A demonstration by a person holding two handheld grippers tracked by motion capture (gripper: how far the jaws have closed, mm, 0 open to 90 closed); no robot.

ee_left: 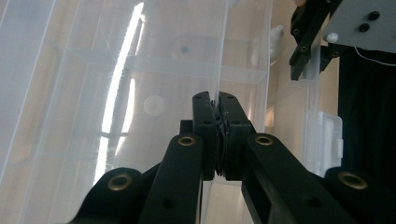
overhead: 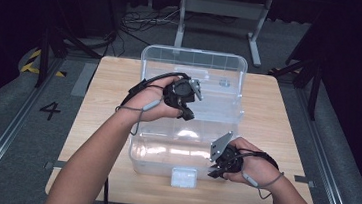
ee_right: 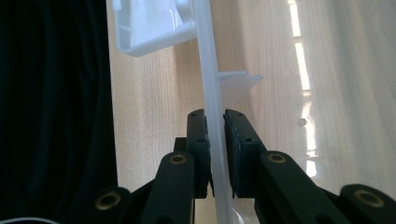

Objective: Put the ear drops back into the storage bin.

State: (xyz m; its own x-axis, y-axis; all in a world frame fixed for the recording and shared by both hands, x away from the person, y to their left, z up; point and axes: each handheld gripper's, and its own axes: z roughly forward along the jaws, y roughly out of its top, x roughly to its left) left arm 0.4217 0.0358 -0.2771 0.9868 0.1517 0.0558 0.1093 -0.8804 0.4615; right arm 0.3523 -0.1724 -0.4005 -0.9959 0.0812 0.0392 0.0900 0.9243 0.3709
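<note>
A clear plastic storage box (overhead: 194, 58) lies open on the wooden table (overhead: 104, 99). My left gripper (overhead: 187, 111) is over the middle of the box, shut on a thin clear plastic edge (ee_left: 219, 56) there. I cannot tell whether that edge belongs to the lid or to an inner tray. In the left gripper view the jaws (ee_left: 217, 95) press together on that edge. My right gripper (overhead: 216, 172) is at the box's front right corner, shut on the clear front rim (ee_right: 208, 70). The rim runs straight between its pads (ee_right: 215, 114).
A white latch (overhead: 184, 176) sits on the box's front wall, and it appears just beyond the right gripper's jaws (ee_right: 149, 28). The right gripper (ee_left: 306, 51) is at the upper right of the left gripper view. Beyond the table are cables (overhead: 141, 20) and a metal frame (overhead: 223, 10).
</note>
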